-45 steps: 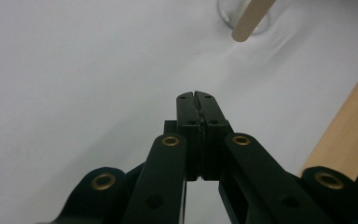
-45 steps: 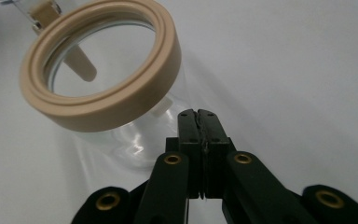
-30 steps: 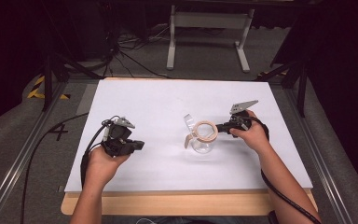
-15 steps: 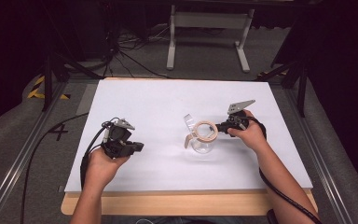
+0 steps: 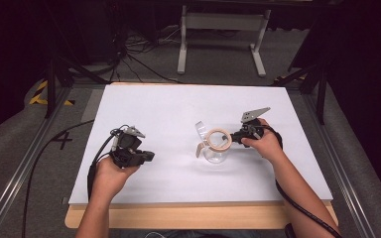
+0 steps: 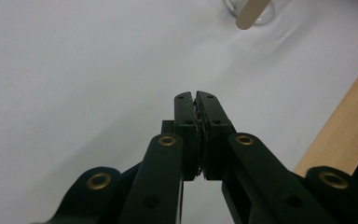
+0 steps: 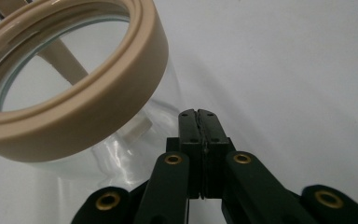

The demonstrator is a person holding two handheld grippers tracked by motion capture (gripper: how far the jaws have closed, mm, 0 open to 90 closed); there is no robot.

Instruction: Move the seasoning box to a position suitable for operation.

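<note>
From above little has changed, the glass jar (image 5: 214, 148) mid-desk (image 5: 168, 109) beside the right tool (image 5: 234, 138); the left tool (image 6: 196, 95) stays pressed together and empty; the right tool's view shows its jaws closed beside the jar's tan rim (image 7: 98, 107), gripping nothing.
</note>
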